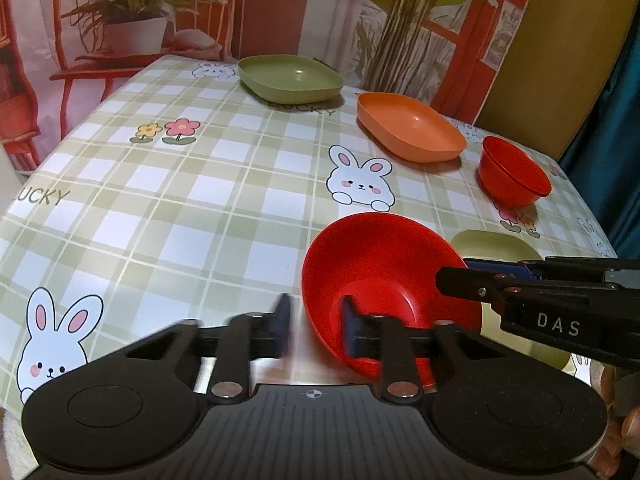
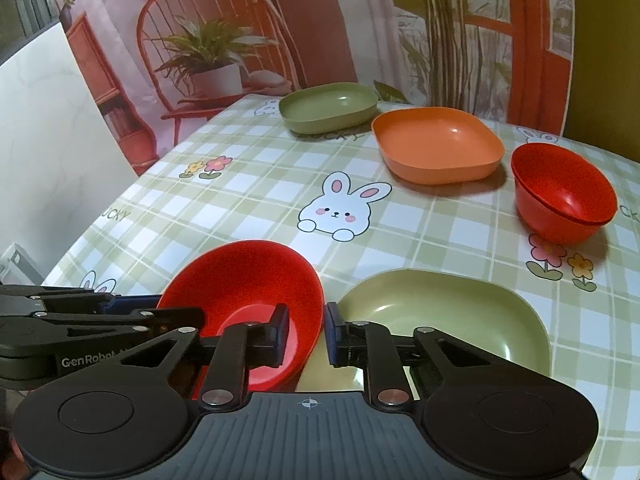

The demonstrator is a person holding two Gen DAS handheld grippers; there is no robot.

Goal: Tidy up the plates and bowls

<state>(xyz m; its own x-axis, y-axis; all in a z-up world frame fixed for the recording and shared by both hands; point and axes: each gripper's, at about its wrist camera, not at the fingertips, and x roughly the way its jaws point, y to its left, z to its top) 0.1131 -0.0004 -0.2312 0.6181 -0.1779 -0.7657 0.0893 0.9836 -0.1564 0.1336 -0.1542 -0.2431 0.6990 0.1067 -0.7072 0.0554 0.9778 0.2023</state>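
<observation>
From the left wrist view, a table (image 1: 168, 184) under a green-and-white checked cloth printed with rabbits, flowers and the word LUCKY fills the frame. Behind it hangs a printed backdrop (image 1: 132, 8) of red chairs and potted plants; at 2 o'clock stands a mustard panel beside a teal curtain. The left gripper (image 1: 316, 330) has its jaws nearly together on the near rim of a tilted red bowl (image 1: 380, 264), one blue pad inside the bowl, the other outside and blurred. The right gripper (image 1: 460, 280) reaches in from 3 o'clock onto the same bowl's far side. Farther off lie a green plate (image 1: 292, 78) at 12 o'clock, an orange plate (image 1: 412, 126) and stacked red bowls (image 1: 514, 172) at 2 o'clock.

From the right wrist view, white marbled panels stand at 9 o'clock. The right gripper (image 2: 306, 330) pinches the red bowl (image 2: 248, 280) wall, jaws narrow. The left gripper (image 2: 168, 312) enters at 9 o'clock. A light green plate (image 2: 460, 312) sits just beside the bowl at 4 o'clock.
</observation>
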